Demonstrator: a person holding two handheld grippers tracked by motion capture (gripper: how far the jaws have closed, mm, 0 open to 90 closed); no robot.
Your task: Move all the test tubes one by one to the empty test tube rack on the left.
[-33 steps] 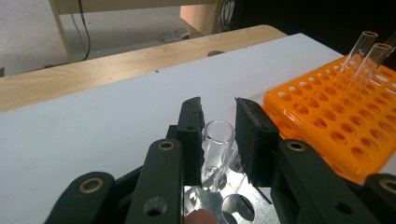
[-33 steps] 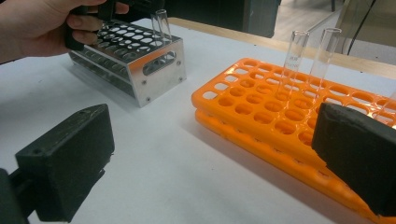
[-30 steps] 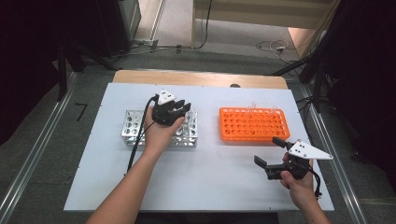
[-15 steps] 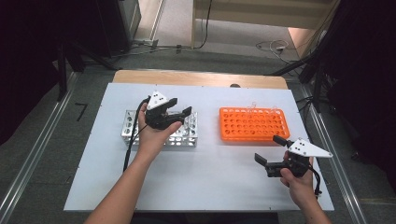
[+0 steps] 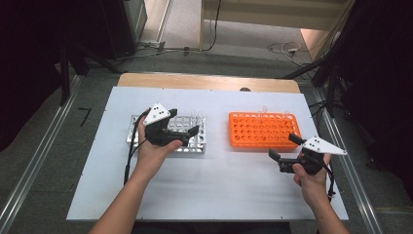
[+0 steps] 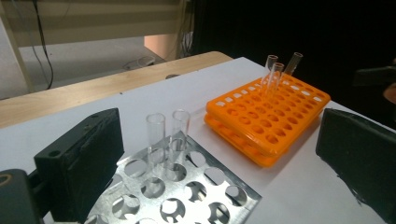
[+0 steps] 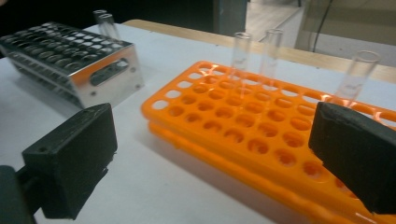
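A silver metal tube rack (image 5: 200, 144) sits at the table's left and an orange tube rack (image 5: 263, 130) at its right. Two clear glass tubes (image 6: 156, 140) stand in a corner of the metal rack (image 6: 205, 186). Three more tubes (image 7: 241, 51) stand along the orange rack's (image 7: 243, 135) far edge. My left gripper (image 5: 186, 124) hovers over the metal rack; its jaws have just been opening and stand wide, pressing on nothing. In its own view my left gripper (image 6: 219, 163) looks past the two tubes. My right gripper (image 5: 283, 146) is open, empty, just in front of the orange rack's right end.
The racks rest on a white board (image 5: 219, 190) over a wooden tabletop (image 5: 204, 81). Open board lies in front of both racks. Metal rails run along the floor on either side, and cables lie on the floor behind the table.
My left gripper has drawn back leftward from the metal rack's far right corner and its jaws have spread wide. My right gripper has drifted slightly toward the orange rack.
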